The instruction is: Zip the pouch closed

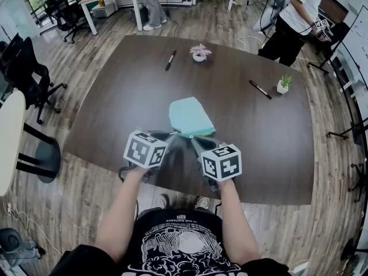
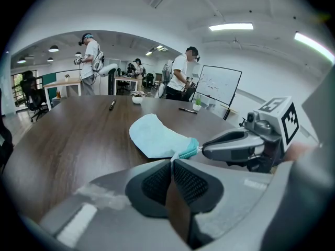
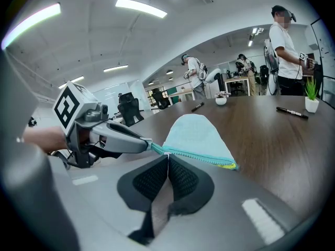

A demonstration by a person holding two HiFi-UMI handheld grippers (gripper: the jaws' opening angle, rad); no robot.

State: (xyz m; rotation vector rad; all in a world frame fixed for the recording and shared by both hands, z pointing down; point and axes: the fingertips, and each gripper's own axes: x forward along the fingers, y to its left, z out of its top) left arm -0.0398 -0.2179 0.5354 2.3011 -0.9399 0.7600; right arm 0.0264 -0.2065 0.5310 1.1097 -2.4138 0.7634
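Observation:
A light teal pouch (image 1: 190, 116) lies flat on the dark wooden table (image 1: 126, 96), just beyond both grippers. Its zipper (image 3: 201, 158) runs along the near edge as one teal line to a yellowish end (image 3: 233, 165). My left gripper (image 2: 171, 161) is shut on the pouch's near corner, at the zipper's end. My right gripper (image 3: 167, 155) is shut on a small whitish zipper pull (image 3: 166, 152), right beside the left gripper's tip (image 3: 151, 146). From the head view the two tips, left (image 1: 176, 134) and right (image 1: 193, 138), meet at the pouch's near edge.
Two black markers (image 1: 171, 60) (image 1: 260, 89) and two small potted plants (image 1: 200, 52) (image 1: 283, 84) stand farther back on the table. A person (image 1: 296, 16) stands at the far right corner. Office chairs (image 1: 26, 73) are at the left. The table's front edge (image 1: 190, 190) is close below my hands.

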